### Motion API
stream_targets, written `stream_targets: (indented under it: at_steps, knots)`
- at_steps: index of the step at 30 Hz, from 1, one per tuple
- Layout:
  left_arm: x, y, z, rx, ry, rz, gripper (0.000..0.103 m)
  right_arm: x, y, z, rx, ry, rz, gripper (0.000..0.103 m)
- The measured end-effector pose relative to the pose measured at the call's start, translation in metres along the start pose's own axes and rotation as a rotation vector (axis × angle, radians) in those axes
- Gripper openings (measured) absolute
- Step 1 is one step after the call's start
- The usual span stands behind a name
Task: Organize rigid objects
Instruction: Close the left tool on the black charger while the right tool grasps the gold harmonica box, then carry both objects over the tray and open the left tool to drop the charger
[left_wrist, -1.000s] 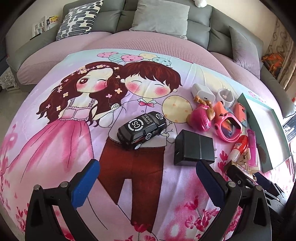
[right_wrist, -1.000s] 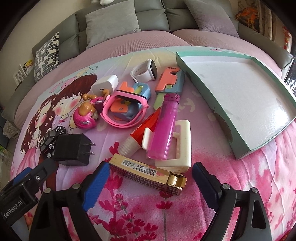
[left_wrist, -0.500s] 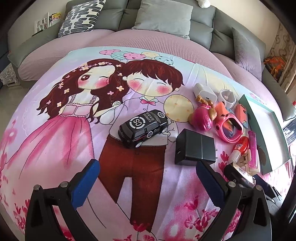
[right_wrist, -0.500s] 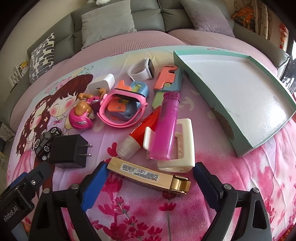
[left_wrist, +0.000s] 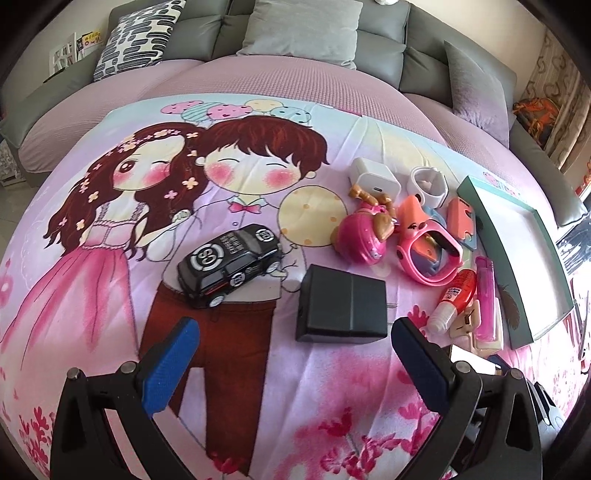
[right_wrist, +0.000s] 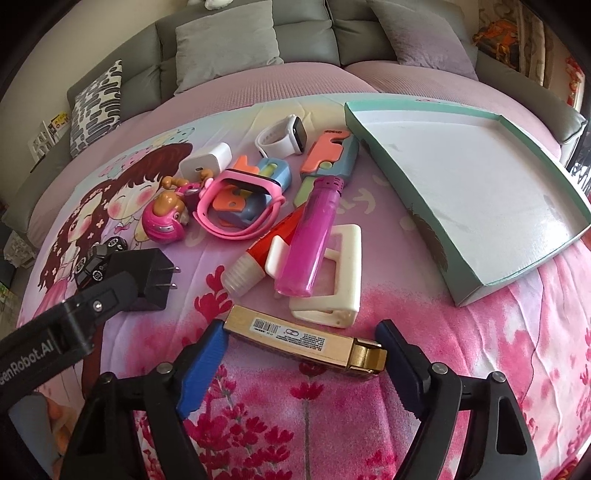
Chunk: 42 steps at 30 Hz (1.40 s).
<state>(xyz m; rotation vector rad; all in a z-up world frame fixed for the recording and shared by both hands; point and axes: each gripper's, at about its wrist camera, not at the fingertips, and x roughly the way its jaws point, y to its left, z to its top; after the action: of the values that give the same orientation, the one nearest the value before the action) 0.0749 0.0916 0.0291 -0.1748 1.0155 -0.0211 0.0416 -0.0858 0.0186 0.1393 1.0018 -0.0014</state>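
Rigid objects lie on a cartoon-print blanket. My right gripper (right_wrist: 303, 350) has its jaws closing on a gold box (right_wrist: 295, 336), with a pad against each end while the box rests on the blanket. Just beyond it are a white clip (right_wrist: 343, 277), a pink lighter (right_wrist: 312, 236) and a red tube (right_wrist: 266, 247). A teal tray (right_wrist: 480, 177) lies bare to the right. My left gripper (left_wrist: 295, 362) is open and holds nothing. A black adapter (left_wrist: 341, 310) and a black toy car (left_wrist: 229, 264) lie just ahead of it.
Farther back sit a pink watch (right_wrist: 240, 206), a pink toy dog (right_wrist: 166, 218), a white charger (right_wrist: 205, 162), a white watch (right_wrist: 282, 138) and an orange-blue toy (right_wrist: 328, 151). A grey sofa with cushions (left_wrist: 303, 26) rings the far side.
The right jaws have narrowed onto the ends of the gold box. The left gripper has shifted to the right, so the adapter sits more nearly between its fingers.
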Motion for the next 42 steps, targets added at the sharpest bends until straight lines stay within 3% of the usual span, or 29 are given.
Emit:
stream_targets:
  at_steps: [5, 7, 11, 13, 22, 30, 37, 42]
  knots:
    - [0.011, -0.013, 0.004, 0.028, 0.007, -0.002, 0.102, -0.003, -0.005, -0.002, 0.001, 0.004, 0.008, 0.083]
    - [0.016, -0.016, 0.005, 0.035, 0.016, 0.004, 0.09, -0.004, -0.007, -0.002, 0.004, 0.005, 0.01, 0.083]
    - [0.021, -0.019, 0.006, 0.036, 0.02, -0.017, 0.078, -0.006, -0.012, -0.001, 0.013, 0.006, 0.013, 0.083]
    - [0.019, -0.02, 0.007, 0.043, 0.014, -0.05, 0.059, -0.007, -0.013, -0.001, 0.015, 0.006, 0.013, 0.083]
    - [0.007, -0.024, 0.001, 0.036, 0.009, -0.058, 0.058, -0.013, -0.017, 0.001, 0.025, 0.0, 0.033, 0.083]
    - [-0.034, -0.038, 0.013, 0.033, -0.087, -0.056, 0.058, -0.051, -0.033, 0.014, 0.054, -0.094, 0.067, 0.083]
    - [-0.065, -0.074, 0.051, 0.05, -0.198, -0.09, 0.058, -0.086, -0.071, 0.071, 0.099, -0.275, 0.019, 0.083]
    - [-0.067, -0.119, 0.074, 0.092, -0.226, -0.123, 0.058, -0.09, -0.103, 0.116, 0.087, -0.312, -0.044, 0.083]
